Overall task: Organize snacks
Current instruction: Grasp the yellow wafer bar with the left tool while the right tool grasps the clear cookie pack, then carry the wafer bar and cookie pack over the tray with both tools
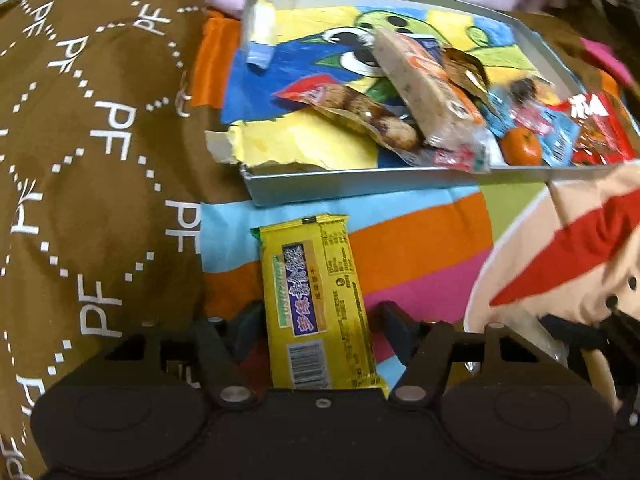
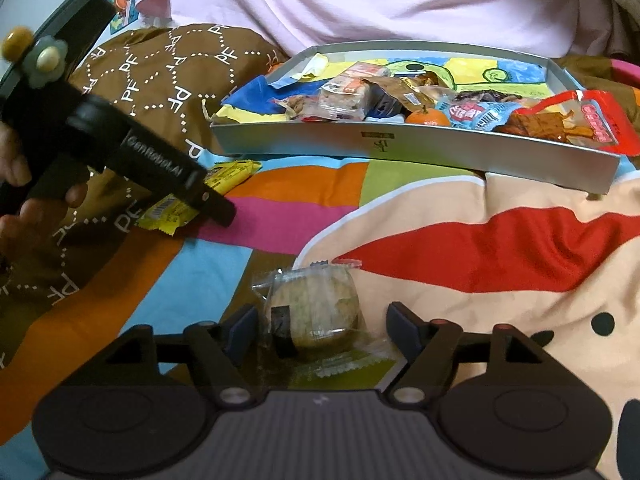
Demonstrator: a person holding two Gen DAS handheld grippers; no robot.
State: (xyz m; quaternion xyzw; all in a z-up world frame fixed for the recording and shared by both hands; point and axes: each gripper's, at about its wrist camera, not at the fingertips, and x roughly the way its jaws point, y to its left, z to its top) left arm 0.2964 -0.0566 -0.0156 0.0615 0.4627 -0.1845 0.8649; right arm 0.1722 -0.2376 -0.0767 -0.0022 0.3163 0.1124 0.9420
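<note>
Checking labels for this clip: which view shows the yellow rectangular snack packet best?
The left wrist view: the yellow rectangular snack packet lies lengthwise between the open left gripper fingers, printing and barcode visible. In the right wrist view, that gripper's body hides most of it.

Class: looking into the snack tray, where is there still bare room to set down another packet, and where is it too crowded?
The tray is bare at its left end, on the torn drawing between the left wall and the sausage packet. From the nougat bar past the mandarin to the red packet, snacks overlap.
</note>
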